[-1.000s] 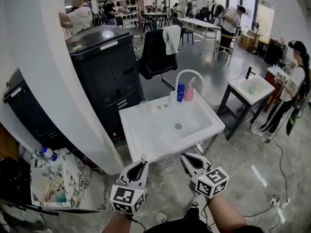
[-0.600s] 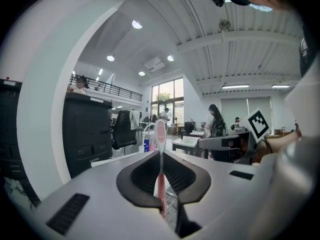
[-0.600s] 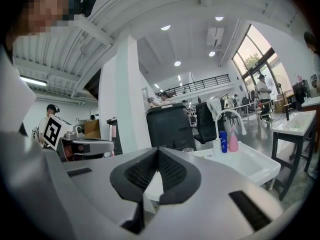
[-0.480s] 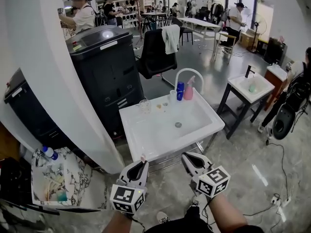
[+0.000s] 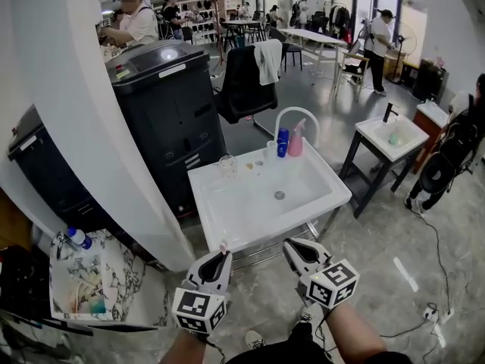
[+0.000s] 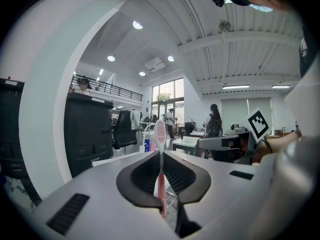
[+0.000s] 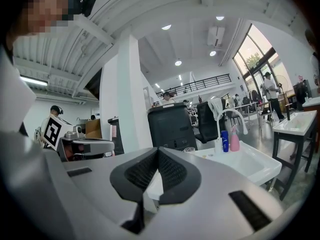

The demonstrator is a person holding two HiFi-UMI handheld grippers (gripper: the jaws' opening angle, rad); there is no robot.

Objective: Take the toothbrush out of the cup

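Toothbrush [image 6: 160, 132] clamped in left gripper [image 6: 161, 154] jaws, lower end hidden; right gripper [image 7: 157, 150] jaws closed, empty; cup [image 5: 226, 167] perhaps glass.

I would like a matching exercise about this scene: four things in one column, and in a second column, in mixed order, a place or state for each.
Things:
1. toothbrush
2. right gripper
3. glass cup
4. towel

Places or states:
A. draped over the black chair
B. on the back ledge of the sink, at its left end
C. clamped in the fingers of the left gripper
D. shut, with nothing between its fingers

Pairs: 1-C, 2-D, 3-B, 4-A
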